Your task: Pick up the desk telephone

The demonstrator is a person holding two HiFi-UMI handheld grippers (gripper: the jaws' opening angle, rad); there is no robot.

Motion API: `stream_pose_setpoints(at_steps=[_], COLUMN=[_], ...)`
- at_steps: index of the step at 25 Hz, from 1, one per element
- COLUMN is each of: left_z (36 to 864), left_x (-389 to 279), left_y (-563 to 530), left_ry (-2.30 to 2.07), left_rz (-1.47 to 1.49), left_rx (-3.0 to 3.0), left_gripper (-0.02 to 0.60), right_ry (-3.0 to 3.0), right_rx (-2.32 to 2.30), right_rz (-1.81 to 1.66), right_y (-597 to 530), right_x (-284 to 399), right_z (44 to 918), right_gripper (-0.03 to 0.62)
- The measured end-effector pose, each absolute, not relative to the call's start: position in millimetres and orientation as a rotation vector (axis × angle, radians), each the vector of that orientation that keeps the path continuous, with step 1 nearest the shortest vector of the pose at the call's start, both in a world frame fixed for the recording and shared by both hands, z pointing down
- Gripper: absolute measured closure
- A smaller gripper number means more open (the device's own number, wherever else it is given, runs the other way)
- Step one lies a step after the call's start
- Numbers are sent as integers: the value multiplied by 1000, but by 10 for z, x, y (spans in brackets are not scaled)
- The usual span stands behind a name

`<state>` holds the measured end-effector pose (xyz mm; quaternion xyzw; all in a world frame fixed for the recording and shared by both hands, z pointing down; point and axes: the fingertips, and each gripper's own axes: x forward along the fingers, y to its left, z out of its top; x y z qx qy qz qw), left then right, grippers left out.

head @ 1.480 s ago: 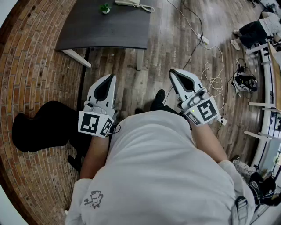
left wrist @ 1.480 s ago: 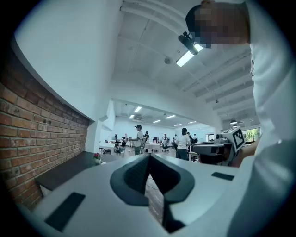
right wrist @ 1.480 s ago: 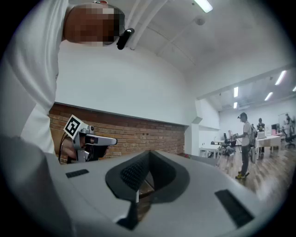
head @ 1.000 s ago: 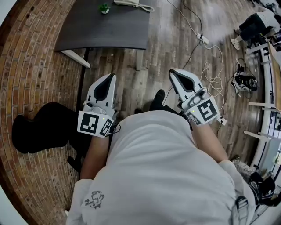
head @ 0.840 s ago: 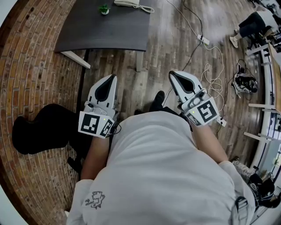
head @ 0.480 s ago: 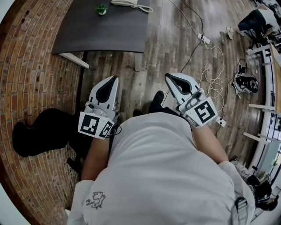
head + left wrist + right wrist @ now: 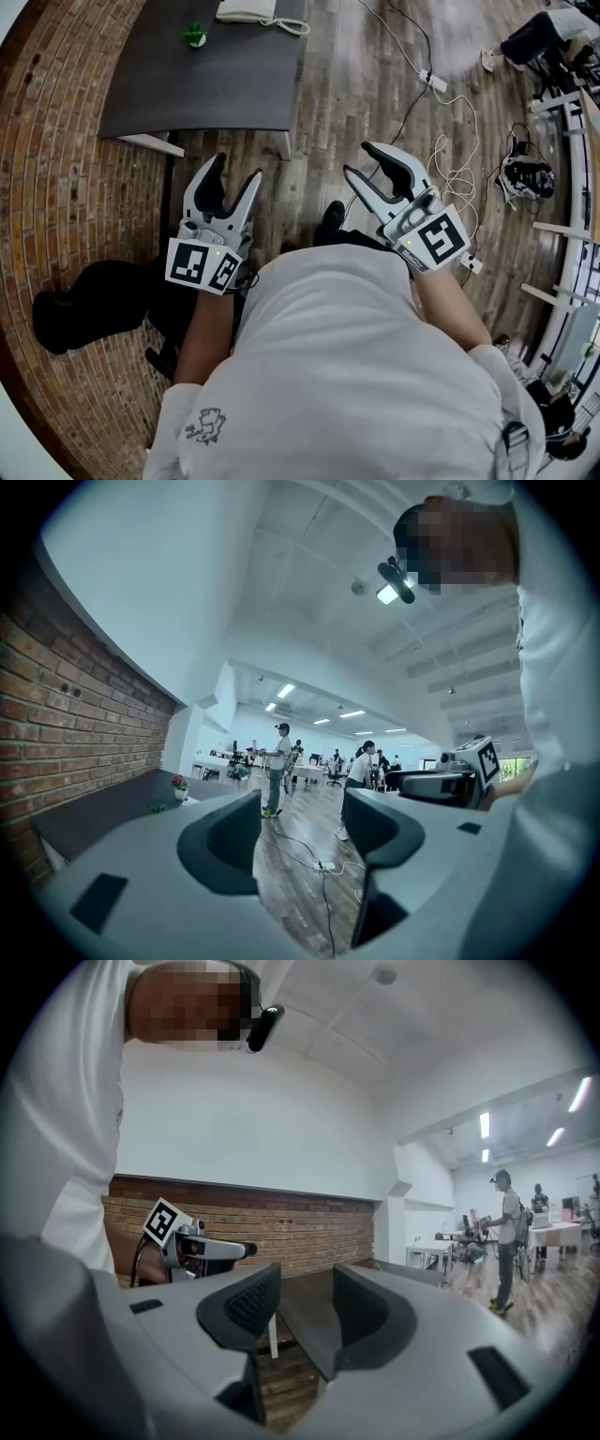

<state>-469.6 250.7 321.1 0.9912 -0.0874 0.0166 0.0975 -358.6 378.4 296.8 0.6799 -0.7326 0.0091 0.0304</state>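
Observation:
The white desk telephone [image 7: 246,9] sits at the far edge of a dark table [image 7: 206,84], its coiled cord [image 7: 292,25] trailing right. Both grippers are held level over the wooden floor, short of the table and apart from the phone. The jaws of my left gripper [image 7: 237,167] are opening with nothing between them; in its own view only floor shows between the jaws of the left gripper [image 7: 300,832]. My right gripper [image 7: 358,159] is also opening and empty. Past the jaws of the right gripper [image 7: 305,1312] shows the table [image 7: 309,1288].
A small green plant [image 7: 194,36] stands on the table left of the phone. A power strip with white cables [image 7: 436,84] lies on the floor at right, near a black object [image 7: 525,176]. A brick wall [image 7: 56,187] runs along the left. People [image 7: 277,771] stand far off.
Both grippers went from shut to open. They and the head view moved forward toward the table, so the phone and plant now sit lower and further left in view.

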Motion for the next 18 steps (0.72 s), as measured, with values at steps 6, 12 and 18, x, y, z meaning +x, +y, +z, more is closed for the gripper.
stream_pose_setpoints(at_steps=[6,12,18], left_z=[3158,3147,3161], left_x=[-3988,-3413,-3083], left_y=[2592,2756,2834], left_ry=[-217,-155,-98], left_rz=[58,85,108], left_rx=[2962,3011,3017], left_gripper=[278,276,275], right_ry=[-2273,-2215,-2170], right_rx=[2051,2088,2113], right_rz=[46,20,18], right_y=[3875,4055,4133], right_x=[-2997,-2421,-2141], right_z=[2969,2919,2912], right_gripper=[365,356,351])
